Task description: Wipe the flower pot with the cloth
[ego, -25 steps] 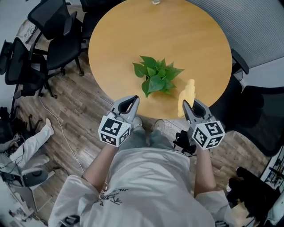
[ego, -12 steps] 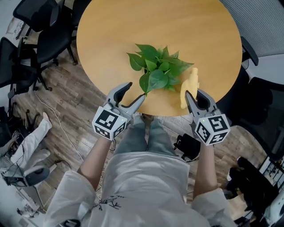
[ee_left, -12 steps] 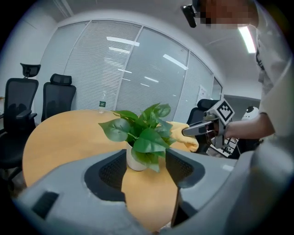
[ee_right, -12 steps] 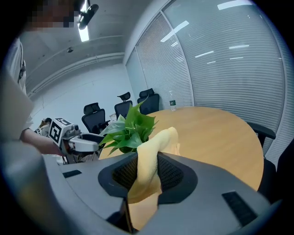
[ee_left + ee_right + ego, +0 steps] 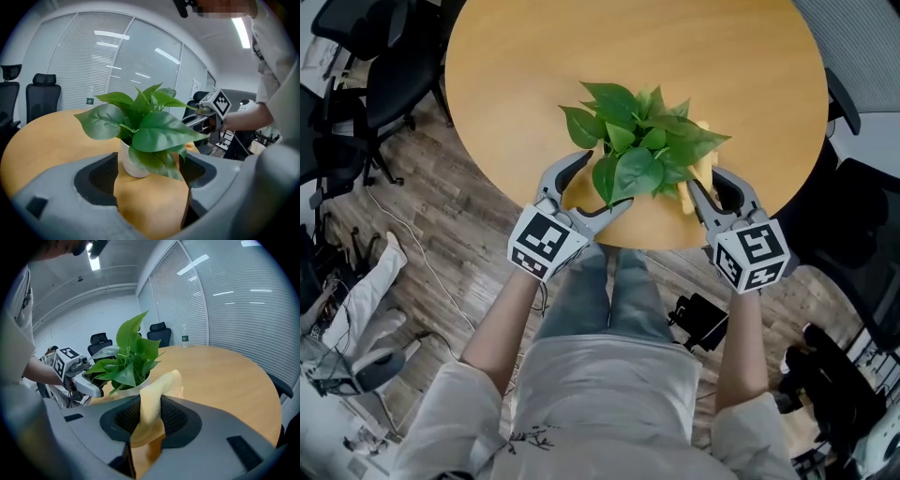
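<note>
A leafy green plant (image 5: 637, 150) stands near the front edge of the round wooden table (image 5: 722, 66); its leaves hide the pot from above. In the left gripper view the white pot (image 5: 132, 165) stands just ahead of my left gripper (image 5: 150, 171), whose jaws are opening, with only leaves hanging over the gap. My left gripper (image 5: 602, 184) sits at the plant's left front. My right gripper (image 5: 703, 186) is at the plant's right, shut on a yellow cloth (image 5: 161, 380) that sticks up from its jaws (image 5: 151, 414).
Black office chairs (image 5: 389, 66) stand left of the table and another (image 5: 862, 225) at the right. A cable (image 5: 412, 253) runs over the wooden floor. A small bottle (image 5: 183, 341) stands at the table's far side.
Both grippers have come down and forward from the table's edge to either side of the plant. The left jaws went from shut to wide apart. The cloth stayed in the right gripper.
</note>
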Demonstrator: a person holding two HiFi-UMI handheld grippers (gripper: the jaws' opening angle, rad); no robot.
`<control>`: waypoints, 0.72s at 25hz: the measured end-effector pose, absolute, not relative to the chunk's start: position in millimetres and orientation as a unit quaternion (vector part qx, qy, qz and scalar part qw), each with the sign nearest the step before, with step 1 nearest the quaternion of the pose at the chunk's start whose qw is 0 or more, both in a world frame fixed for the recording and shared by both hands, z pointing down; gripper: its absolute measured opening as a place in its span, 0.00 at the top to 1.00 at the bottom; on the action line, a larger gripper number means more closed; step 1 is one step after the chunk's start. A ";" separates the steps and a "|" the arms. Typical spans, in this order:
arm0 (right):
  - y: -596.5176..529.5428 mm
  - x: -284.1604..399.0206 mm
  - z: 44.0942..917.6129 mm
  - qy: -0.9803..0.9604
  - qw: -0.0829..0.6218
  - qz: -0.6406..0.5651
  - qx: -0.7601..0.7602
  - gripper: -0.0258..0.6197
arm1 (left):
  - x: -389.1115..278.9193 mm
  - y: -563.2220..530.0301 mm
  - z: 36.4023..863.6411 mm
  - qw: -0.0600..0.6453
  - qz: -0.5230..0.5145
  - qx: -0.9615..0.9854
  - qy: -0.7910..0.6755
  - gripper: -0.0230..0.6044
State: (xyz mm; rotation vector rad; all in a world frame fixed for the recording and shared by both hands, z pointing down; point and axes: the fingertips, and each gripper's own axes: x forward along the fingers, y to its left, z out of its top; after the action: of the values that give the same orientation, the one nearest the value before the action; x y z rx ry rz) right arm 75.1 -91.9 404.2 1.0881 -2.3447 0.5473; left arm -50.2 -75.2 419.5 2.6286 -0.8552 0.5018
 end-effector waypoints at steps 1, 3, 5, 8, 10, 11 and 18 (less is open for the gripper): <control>-96.3 75.0 406.4 -0.861 0.248 0.199 0.397 0.81 | -48.7 -77.3 421.8 0.161 0.177 0.925 -0.296 0.32; -105.2 74.3 410.9 -0.864 0.247 0.196 0.393 0.80 | -46.8 -81.1 424.2 0.151 0.173 0.930 -0.288 0.32; -113.1 72.0 415.1 -0.867 0.247 0.194 0.387 0.80 | -45.6 -84.2 423.9 0.141 0.168 0.935 -0.279 0.32; -122.5 64.5 418.7 -0.876 0.253 0.186 0.367 0.80 | -43.6 -89.9 421.2 0.125 0.161 0.941 -0.269 0.32; -127.6 59.6 421.4 -0.881 0.258 0.177 0.354 0.80 | -41.5 -94.1 421.0 0.117 0.160 0.944 -0.262 0.32; -129.6 57.8 423.0 -0.883 0.260 0.174 0.350 0.81 | -40.1 -95.8 421.1 0.114 0.159 0.946 -0.259 0.32; -129.9 45.5 433.0 -0.894 0.278 0.148 0.319 0.80 | -34.7 -101.3 424.7 0.104 0.155 0.951 -0.246 0.32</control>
State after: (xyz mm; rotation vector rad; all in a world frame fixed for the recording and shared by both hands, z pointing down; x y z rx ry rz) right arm 45.5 -129.9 433.0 0.8572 -2.3991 0.3969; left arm -34.7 -101.3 424.7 2.8055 -0.7242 0.4571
